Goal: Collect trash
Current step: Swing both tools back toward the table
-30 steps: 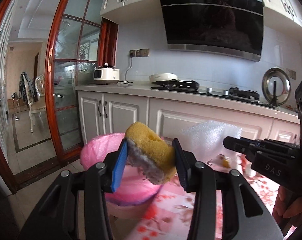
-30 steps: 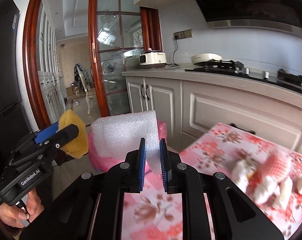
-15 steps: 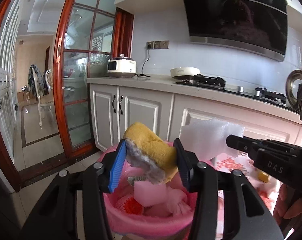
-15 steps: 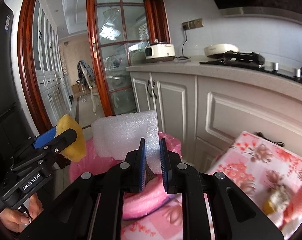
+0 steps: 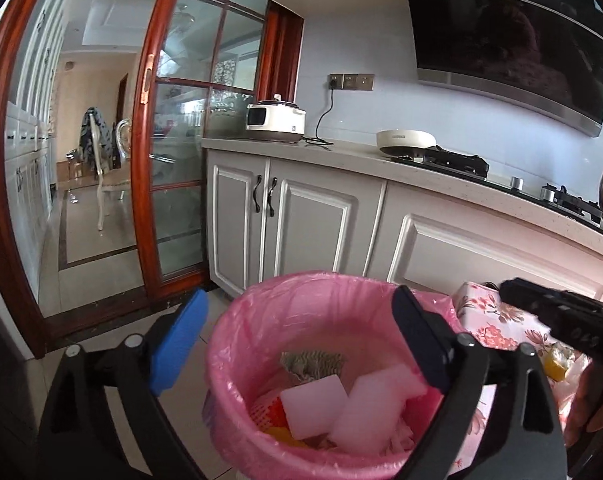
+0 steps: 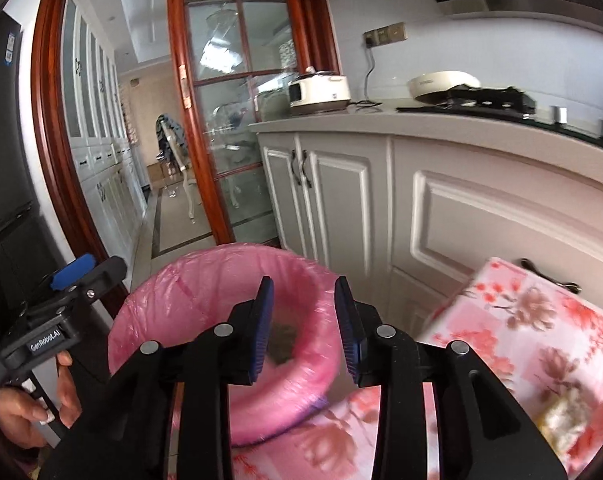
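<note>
A trash bin with a pink liner (image 5: 237,328) stands on the floor beside the table. Inside it lie white foam pieces (image 5: 361,412), a grey-green scouring pad (image 5: 313,360) and red and yellow scraps. My left gripper (image 5: 301,340) is open and empty, straddling the bin's mouth from above. My right gripper (image 6: 303,328) is open and empty, just above the bin (image 6: 205,280) on its table side. Each gripper shows in the other's view, the right one (image 5: 557,316) and the left one (image 6: 85,276).
A table with a pink floral cloth (image 6: 533,320) stands right of the bin, with yellow and white scraps (image 6: 561,412) on it. White kitchen cabinets (image 5: 313,216) and a counter with a cooker lie behind. A red-framed glass door (image 5: 173,160) opens to the left.
Both grippers have opened over the bin. The yellow sponge has left my left gripper and the white foam sheet has left my right gripper. Both views have tilted down toward the bin.
</note>
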Demonstrator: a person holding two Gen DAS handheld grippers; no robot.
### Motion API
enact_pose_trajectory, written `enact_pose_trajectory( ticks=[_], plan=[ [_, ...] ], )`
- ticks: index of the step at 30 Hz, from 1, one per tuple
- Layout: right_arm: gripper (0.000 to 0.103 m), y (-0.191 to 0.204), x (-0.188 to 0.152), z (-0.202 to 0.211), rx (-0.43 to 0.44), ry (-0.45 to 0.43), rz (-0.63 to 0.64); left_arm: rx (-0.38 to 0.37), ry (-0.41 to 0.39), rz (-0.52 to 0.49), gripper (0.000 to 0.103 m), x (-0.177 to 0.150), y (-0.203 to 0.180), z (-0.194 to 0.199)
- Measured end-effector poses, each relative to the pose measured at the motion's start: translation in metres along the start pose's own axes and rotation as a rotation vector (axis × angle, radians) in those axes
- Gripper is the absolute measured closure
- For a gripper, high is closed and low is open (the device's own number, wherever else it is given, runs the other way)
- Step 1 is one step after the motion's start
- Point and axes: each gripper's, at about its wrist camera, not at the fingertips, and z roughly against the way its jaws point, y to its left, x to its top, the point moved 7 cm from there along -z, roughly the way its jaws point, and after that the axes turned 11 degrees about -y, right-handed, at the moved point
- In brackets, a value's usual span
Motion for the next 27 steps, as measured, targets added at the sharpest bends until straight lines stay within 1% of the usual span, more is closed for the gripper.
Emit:
enact_pose_trajectory(
  ticks=[1,3,4,5,7,12,14,20,23,27],
  plan=[
    [0.071,-0.004,0.000,0.008,-0.011,-0.004,-0.005,0.005,0.000,0.001,0.005,0.000,-0.001,0.005],
    [0.069,-0.014,0.000,0.027,-0.038,-0.009,-0.021,-0.003,-0.002,0.006,0.005,0.001,-0.008,0.018],
    [0.063,-0.018,0.000,0.037,-0.051,-0.013,-0.026,-0.012,0.000,0.007,0.005,0.000,-0.013,0.024],
    [0.054,-0.022,-0.001,0.051,-0.070,-0.024,-0.036,-0.021,0.001,0.006,0.005,0.000,-0.019,0.031],
    [0.045,-0.028,-0.003,0.073,-0.088,-0.045,-0.054,-0.042,0.003,-0.005,0.005,-0.001,-0.035,0.046],
    [0.045,-0.041,-0.015,0.133,-0.141,-0.048,-0.046,-0.129,0.022,-0.038,0.005,-0.008,-0.083,0.078],
    [0.043,-0.051,-0.019,0.155,-0.170,-0.053,-0.054,-0.166,0.035,-0.047,0.005,-0.012,-0.102,0.089],
    [0.041,-0.098,-0.034,0.228,-0.294,-0.088,-0.098,-0.282,0.065,-0.079,0.005,-0.026,-0.172,0.120],
    [0.039,-0.126,-0.046,0.263,-0.360,-0.096,-0.129,-0.337,0.083,-0.104,0.005,-0.035,-0.210,0.128],
    [0.039,-0.160,-0.062,0.296,-0.445,-0.088,-0.155,-0.404,0.114,-0.146,0.005,-0.051,-0.259,0.134]
  ],
)
